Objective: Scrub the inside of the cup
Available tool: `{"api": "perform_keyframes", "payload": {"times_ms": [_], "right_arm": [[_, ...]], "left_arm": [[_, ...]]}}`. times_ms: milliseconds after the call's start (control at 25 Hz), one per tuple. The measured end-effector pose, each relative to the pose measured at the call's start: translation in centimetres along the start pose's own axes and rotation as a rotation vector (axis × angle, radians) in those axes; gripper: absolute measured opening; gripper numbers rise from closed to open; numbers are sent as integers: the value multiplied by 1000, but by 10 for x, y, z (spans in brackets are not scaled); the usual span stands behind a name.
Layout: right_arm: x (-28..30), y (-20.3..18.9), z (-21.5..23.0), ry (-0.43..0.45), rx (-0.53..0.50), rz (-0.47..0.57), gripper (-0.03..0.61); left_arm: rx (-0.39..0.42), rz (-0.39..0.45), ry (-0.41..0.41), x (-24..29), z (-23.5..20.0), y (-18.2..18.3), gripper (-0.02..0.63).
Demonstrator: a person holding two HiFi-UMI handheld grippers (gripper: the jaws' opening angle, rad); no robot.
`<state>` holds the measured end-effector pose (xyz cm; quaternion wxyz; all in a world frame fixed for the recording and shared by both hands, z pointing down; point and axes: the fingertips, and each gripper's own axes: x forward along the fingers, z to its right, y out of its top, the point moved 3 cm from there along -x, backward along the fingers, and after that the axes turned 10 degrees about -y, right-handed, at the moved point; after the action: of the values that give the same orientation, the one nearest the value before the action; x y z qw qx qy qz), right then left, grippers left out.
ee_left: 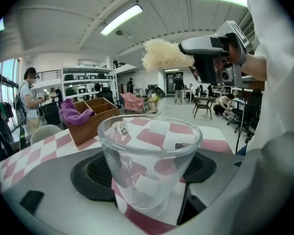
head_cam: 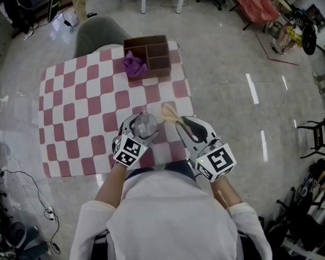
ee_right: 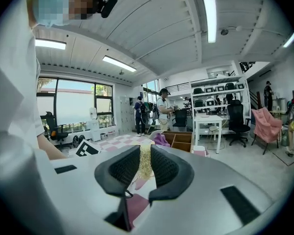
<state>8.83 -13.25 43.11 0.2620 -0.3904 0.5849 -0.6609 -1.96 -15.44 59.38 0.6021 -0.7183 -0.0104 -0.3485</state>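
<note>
Clear glass cup (ee_left: 149, 155) sits lower centre in the left gripper view, clamped upright by our left gripper (head_cam: 143, 129); our right gripper (head_cam: 183, 124) is closed on a pale fibrous scrubber (ee_left: 164, 55) near its rim. We should dip the scrubber inside and twist it against the wall, holding the cup steady

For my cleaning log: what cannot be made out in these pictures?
Right gripper view: the scrubbing pad is mostly hidden inside the right claw.
Head view: dirt inside the glass cup is too small.
Head view: the purple cloth covers part of the wooden box.
</note>
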Motion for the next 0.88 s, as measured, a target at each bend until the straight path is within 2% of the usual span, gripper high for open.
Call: {"api": "perform_keyframes", "payload": {"times_ms": [200, 320, 440, 720, 880], "right_arm": [[2, 5, -13, 33, -54, 8, 78], [3, 7, -25, 66, -68, 9, 78], [3, 10, -38, 109, -96, 9, 78], [12, 13, -74, 234, -186, -21, 78], [20, 11, -83, 253, -222, -43, 78]], "left_arm": [[141, -87, 30, -16, -3, 8, 379], [187, -135, 45, -28, -5, 15, 379], [212, -148, 72, -40, -9, 26, 379], [327, -191, 133, -59, -13, 45, 379], [396, -213, 132, -64, -6, 51, 379]]}}
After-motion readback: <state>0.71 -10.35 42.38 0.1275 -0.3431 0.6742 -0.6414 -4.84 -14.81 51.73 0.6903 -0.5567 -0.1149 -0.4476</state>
